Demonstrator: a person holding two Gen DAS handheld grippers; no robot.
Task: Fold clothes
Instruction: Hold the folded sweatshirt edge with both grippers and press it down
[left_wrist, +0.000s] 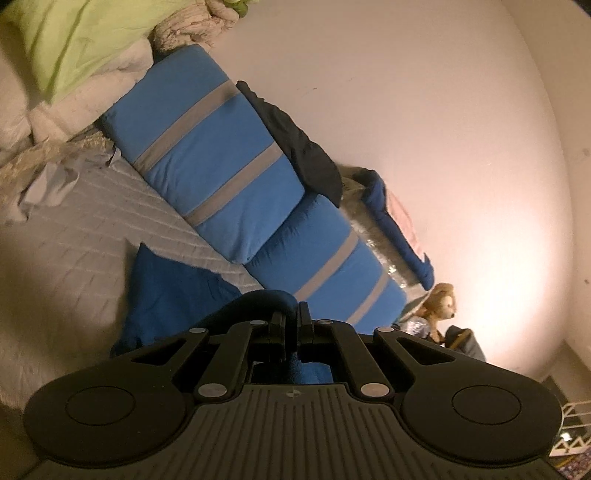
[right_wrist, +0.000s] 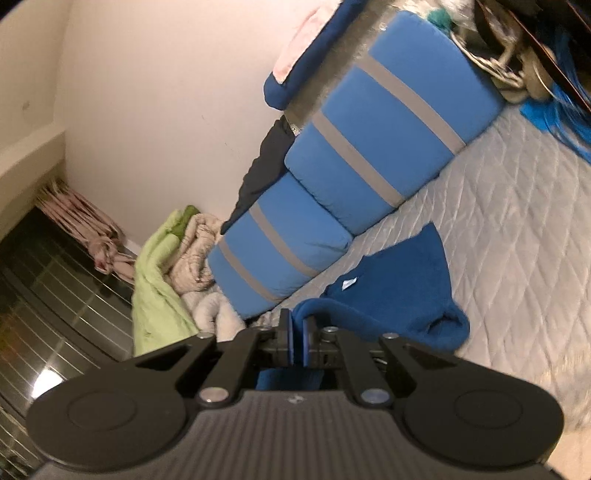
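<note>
A dark blue garment (left_wrist: 173, 291) lies partly on the quilted grey bed (left_wrist: 74, 236), one edge of it lifted. My left gripper (left_wrist: 291, 321) is shut on a fold of that blue cloth, which bulges over its fingertips. In the right wrist view the same blue garment (right_wrist: 399, 295) shows a small white label, and it hangs from my right gripper (right_wrist: 297, 328), which is shut on another bunched edge of it. Both grippers hold the cloth up off the bed (right_wrist: 517, 229).
Two blue cushions with grey stripes (left_wrist: 207, 162) (right_wrist: 384, 140) lean along the white wall. A black garment (left_wrist: 299, 147) drapes over them. A green pillow (left_wrist: 74, 40) and cream blankets lie at the bed's head. A plush bear (left_wrist: 439, 302) sits past the cushions, and dark blinds (right_wrist: 44, 295) show.
</note>
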